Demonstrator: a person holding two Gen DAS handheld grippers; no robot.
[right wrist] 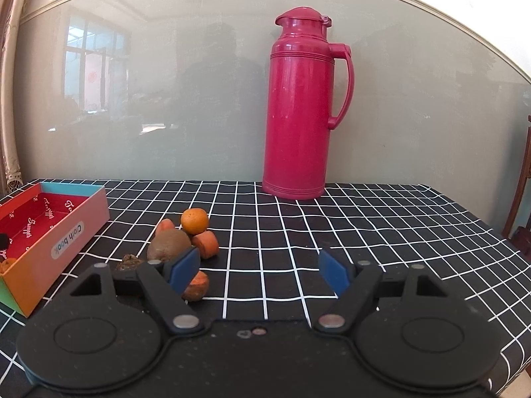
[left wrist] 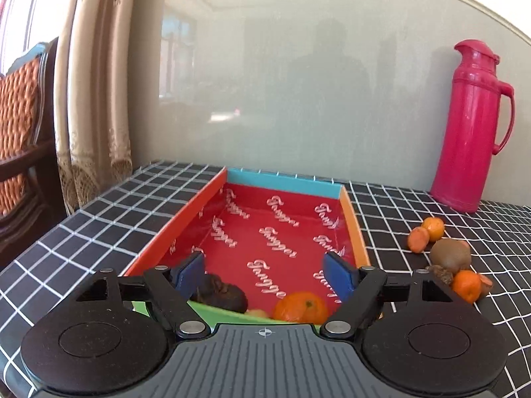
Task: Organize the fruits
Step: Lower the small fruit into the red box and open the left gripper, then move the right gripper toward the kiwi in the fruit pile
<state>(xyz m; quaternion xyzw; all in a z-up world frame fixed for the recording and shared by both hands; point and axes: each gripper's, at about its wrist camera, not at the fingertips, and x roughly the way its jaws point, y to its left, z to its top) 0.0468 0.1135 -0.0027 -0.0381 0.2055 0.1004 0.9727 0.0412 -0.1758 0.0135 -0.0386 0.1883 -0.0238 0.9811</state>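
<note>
Black checked tablecloth [right wrist: 332, 232] carries a red-lined box [left wrist: 212, 199] and loose fruit.
Left gripper [left wrist: 264, 273] hovers spread over the box's near end, above a tangerine [left wrist: 300, 306]; right gripper [right wrist: 259, 270], jaws apart, faces bare cloth just right of the kiwi [right wrist: 167, 243].

Table under black cloth with white grid [right wrist: 332, 232], pushed against glossy grey-green wall panel [right wrist: 199, 99] that reflects a window and room. Beige patterned curtain [left wrist: 93, 99] at left, wooden chair with orange cushion [left wrist: 16, 116] beside it. Pink thermos jug [right wrist: 298, 106] stands by the wall. Daylight.
</note>
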